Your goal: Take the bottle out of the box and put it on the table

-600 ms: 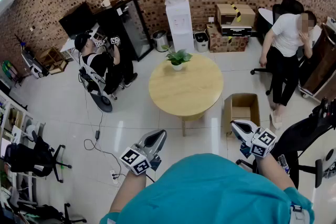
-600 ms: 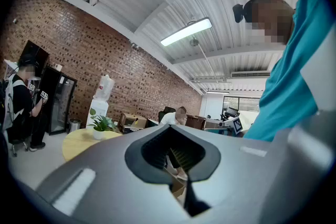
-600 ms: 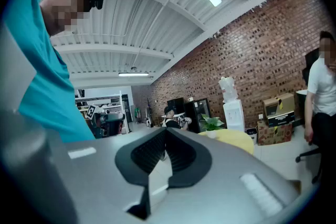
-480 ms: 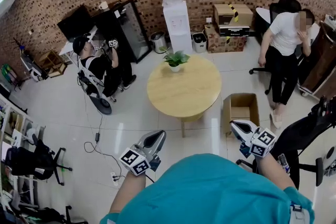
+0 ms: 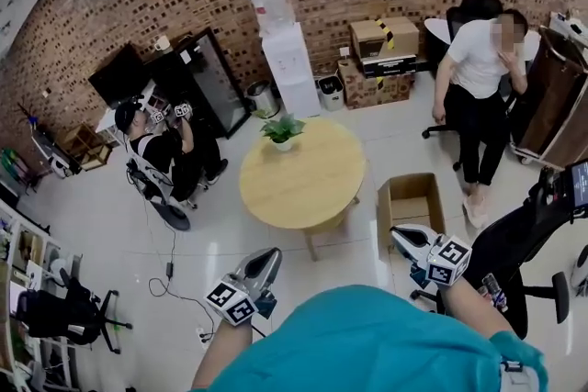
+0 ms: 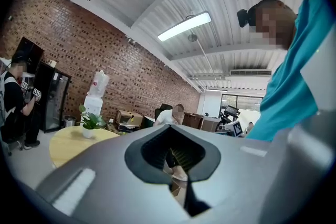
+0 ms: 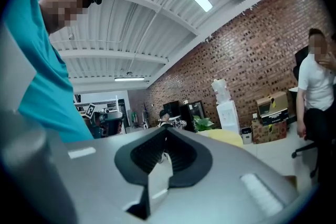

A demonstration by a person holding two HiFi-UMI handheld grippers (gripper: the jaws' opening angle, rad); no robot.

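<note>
cardboard box [image 5: 415, 207] open on the floor beside round table [image 5: 299, 174]

the box's inside is too small to show the bottle. left gripper [image 5: 271, 254] and right gripper [image 5: 397, 233] are held by the teal shirt [image 5: 367, 344], each with jaws together on nothing. print on the far cartons [image 5: 386, 37] is unreadable.

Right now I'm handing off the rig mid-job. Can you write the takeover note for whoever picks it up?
Left hand-held gripper: jaws shut, empty, held in front of the body.
Right hand-held gripper: jaws shut, empty, on the box's side.
Box: open, on the floor to the right of the round table in the head view. The bottle cannot be made out inside it from here.
Table: only a potted plant, at its far edge.
Done: nothing yet; nothing has been gripped.
Left: step up to the box, open a gripper, lift the bottle out, stand it on the table.
</note>
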